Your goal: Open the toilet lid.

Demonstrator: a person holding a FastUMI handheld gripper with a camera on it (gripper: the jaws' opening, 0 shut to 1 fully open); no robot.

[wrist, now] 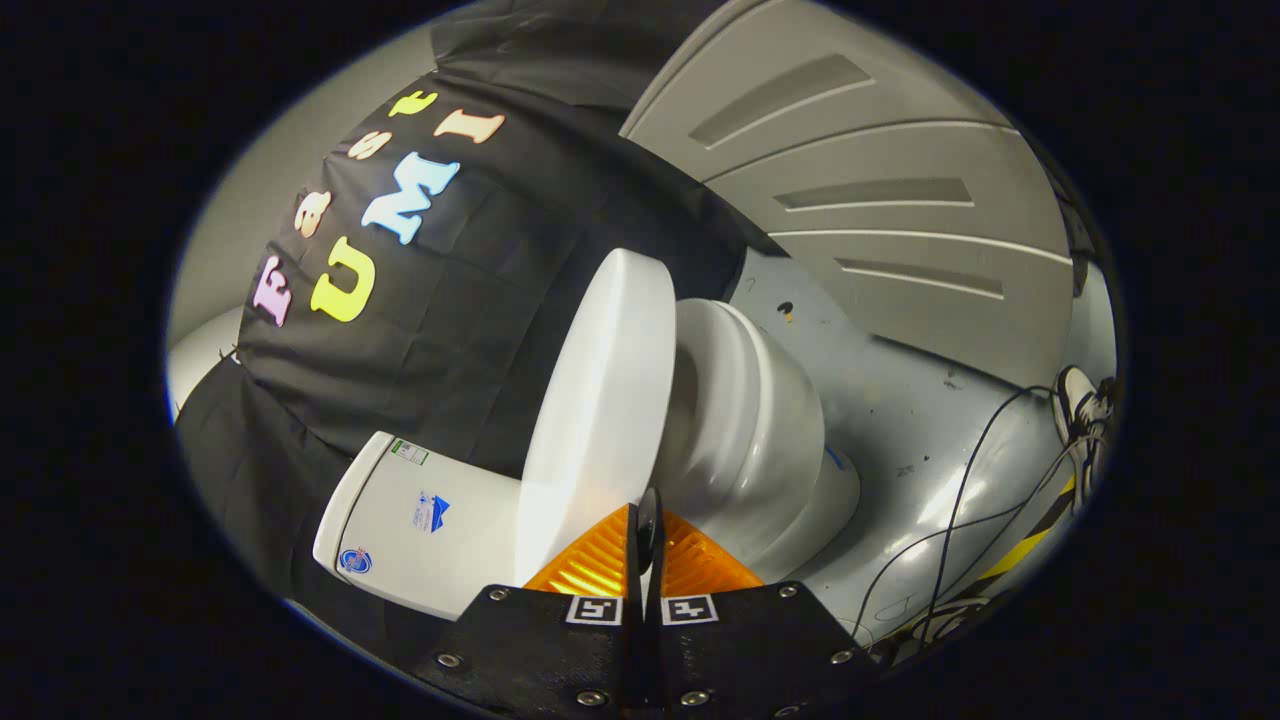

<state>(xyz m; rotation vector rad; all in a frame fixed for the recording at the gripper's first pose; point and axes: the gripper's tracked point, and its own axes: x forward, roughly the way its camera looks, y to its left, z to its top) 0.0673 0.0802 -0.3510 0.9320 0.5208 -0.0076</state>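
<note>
The gripper (645,535) has its two fingers pressed together with no visible gap, and they hold nothing between them. The toilet lid (600,410) lies just ahead of the fingertips, its edge close to them or touching them; which one cannot be told. The lid is lifted away from the toilet bowl (750,430) and stands apart from its rim. The cistern (420,520) sits on the lid's other side from the bowl, touching the black cloth wall (450,300). Beyond the bowl, cables (960,500) run over the grey floor (900,400), and a shoe (1080,400) stands well apart from the bowl.
</note>
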